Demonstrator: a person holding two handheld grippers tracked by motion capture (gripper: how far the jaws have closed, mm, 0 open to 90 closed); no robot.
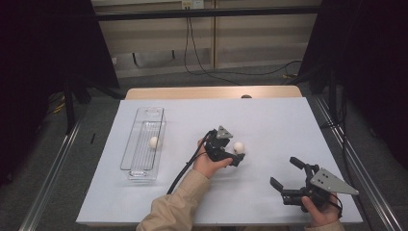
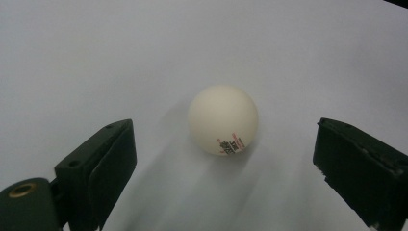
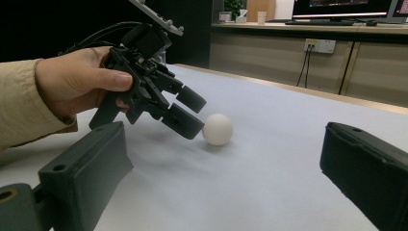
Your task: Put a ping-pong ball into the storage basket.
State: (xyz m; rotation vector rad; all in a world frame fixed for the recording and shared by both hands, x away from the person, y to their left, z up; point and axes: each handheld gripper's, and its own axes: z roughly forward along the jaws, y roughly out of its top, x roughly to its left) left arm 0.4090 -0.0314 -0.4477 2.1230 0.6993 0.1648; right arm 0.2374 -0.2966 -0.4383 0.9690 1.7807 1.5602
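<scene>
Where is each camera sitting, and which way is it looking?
High view: sits above the person's side, looks forward and down on the table; both forearms, the left gripper and right gripper show.
Left gripper view: rides the left gripper, looks down between its open jaws at the ball on the table.
Right gripper view: rides the right gripper, looks level across the table at the left hand; its own jaws stand open.
All three views share the ball; a second ball lies in the clear tray.

Two white balls are here, one (image 1: 238,147) on the white table (image 1: 269,120) and one (image 1: 153,142) inside the single clear tray (image 1: 144,115), plus two grippers, left (image 1: 234,157) and right (image 1: 285,174).
</scene>
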